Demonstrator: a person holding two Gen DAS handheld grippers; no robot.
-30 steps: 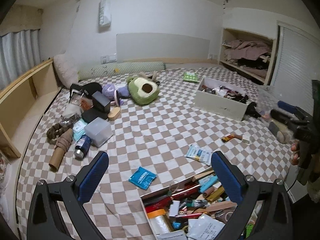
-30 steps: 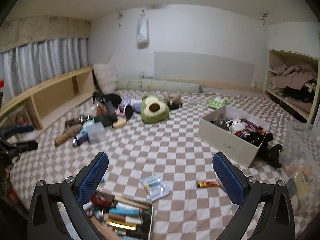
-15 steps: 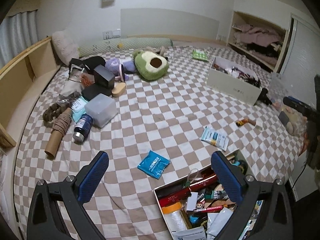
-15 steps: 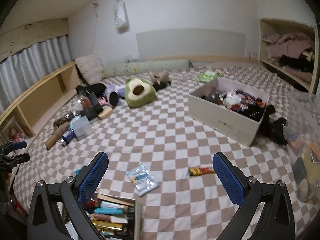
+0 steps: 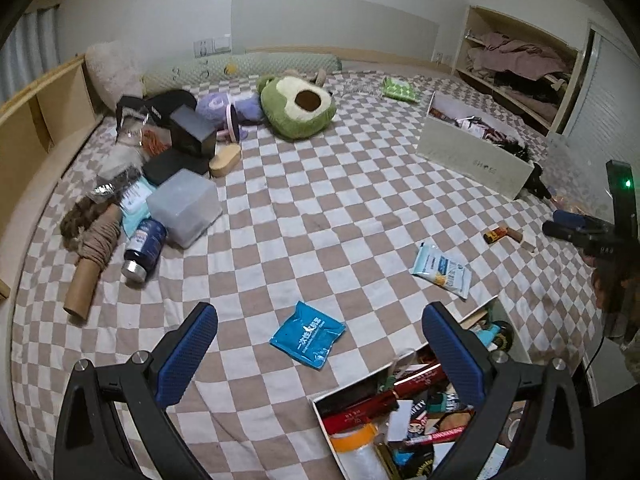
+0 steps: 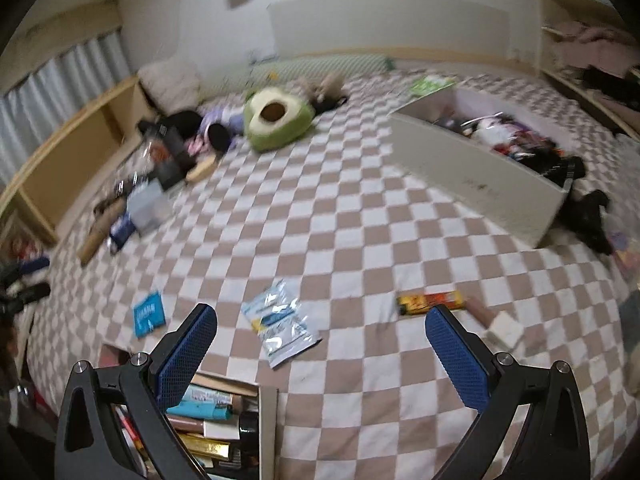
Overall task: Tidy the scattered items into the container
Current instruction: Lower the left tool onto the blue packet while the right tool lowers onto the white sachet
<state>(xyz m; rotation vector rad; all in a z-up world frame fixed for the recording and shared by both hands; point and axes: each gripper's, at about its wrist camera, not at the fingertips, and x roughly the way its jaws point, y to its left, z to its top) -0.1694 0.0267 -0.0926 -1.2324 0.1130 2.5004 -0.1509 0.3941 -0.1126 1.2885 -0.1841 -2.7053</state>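
A white box full of small items sits at the near edge of the checkered bed; it also shows in the right wrist view. A blue sachet lies just ahead of my open, empty left gripper. A white-blue packet and a yellow-red bar lie further right. In the right wrist view my open, empty right gripper hovers over the packet, with the bar to the right and the sachet to the left.
A second large white box of clutter stands at the right. An avocado plush, black boxes, a clear tub, a bottle and a cardboard tube crowd the left. A wooden shelf borders the left.
Both grippers have tilted down and moved closer to the bed. The sachet, packet and bar now appear larger and nearer. Both stay open and empty.
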